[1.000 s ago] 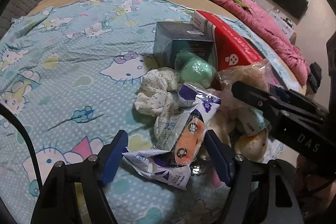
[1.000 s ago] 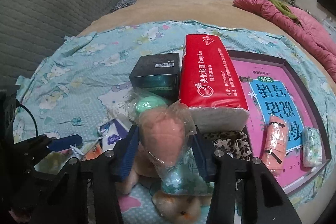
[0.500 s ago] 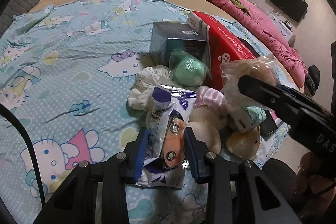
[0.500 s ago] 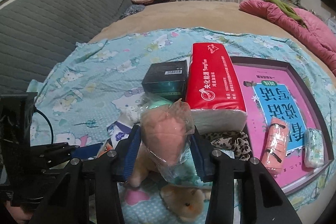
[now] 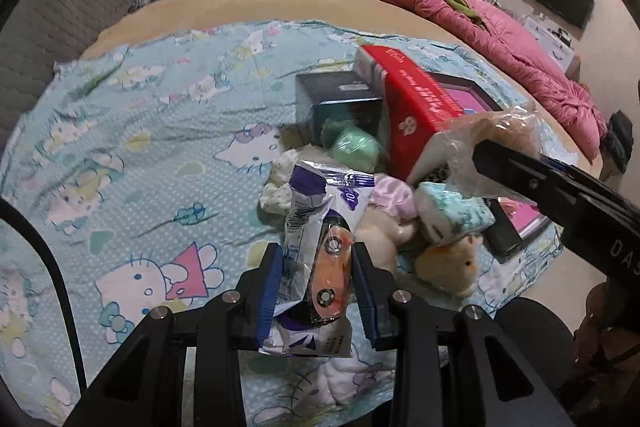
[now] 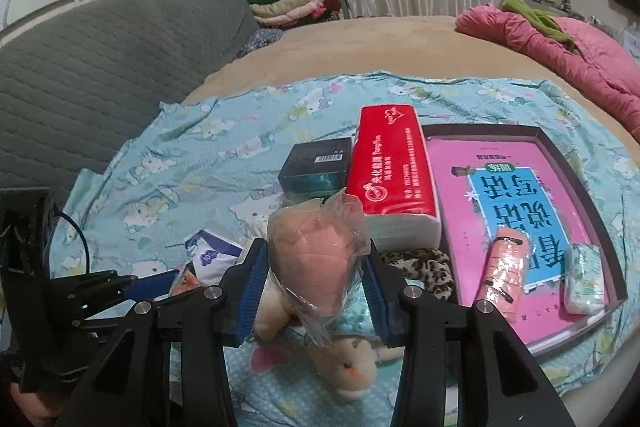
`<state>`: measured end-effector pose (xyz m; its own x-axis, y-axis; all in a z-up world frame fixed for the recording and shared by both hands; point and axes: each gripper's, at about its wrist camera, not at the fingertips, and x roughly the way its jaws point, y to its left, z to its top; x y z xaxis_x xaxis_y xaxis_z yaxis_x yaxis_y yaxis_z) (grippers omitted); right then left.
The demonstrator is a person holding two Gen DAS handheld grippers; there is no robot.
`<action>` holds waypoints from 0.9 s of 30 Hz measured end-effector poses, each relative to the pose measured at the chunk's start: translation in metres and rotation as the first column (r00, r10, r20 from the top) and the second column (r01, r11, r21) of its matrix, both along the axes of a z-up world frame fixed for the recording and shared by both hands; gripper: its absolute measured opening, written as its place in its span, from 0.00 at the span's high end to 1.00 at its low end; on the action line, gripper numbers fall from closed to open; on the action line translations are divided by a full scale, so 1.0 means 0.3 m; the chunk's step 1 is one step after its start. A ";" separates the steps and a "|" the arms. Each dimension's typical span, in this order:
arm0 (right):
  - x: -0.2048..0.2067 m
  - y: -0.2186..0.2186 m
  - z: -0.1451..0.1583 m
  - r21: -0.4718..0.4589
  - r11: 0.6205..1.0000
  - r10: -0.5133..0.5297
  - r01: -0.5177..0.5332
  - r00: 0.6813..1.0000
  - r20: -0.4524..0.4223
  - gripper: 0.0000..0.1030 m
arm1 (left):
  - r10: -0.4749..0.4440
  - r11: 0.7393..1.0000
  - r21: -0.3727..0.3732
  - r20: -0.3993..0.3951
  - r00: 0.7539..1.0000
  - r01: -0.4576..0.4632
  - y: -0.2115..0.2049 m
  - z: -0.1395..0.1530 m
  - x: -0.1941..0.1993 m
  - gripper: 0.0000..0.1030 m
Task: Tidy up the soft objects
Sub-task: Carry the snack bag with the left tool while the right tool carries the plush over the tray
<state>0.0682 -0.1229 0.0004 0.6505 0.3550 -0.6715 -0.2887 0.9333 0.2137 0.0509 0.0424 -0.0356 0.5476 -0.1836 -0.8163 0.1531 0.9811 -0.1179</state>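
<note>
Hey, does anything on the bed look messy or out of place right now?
Yes. Soft items lie jumbled beside the red tissue pack, a beige plush toy tipped over among them, while only two small packs sit neatly in the pink tray.

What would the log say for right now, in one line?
left gripper: shut on purple-white packet | right gripper: shut on bagged plush toy | tray: two packets inside

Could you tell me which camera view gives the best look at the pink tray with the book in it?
The right wrist view is best: the pink tray shows nearly whole, dark rim included, with two small packets lying in it. In the left wrist view the tray shows only in slivers behind the red tissue pack and the right gripper.
</note>
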 end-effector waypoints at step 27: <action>-0.065 -0.294 0.147 0.120 0.981 -0.166 0.154 0.980 0.105 0.54 | -0.090 0.988 0.133 0.086 0.992 0.078 -0.331 0.238 -0.041 0.66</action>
<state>0.0487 -0.2113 0.0445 0.7751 0.3080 -0.5517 -0.1661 0.9418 0.2923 0.0385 -0.0570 0.0359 0.6084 -0.1288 -0.7831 0.2402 0.9703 0.0271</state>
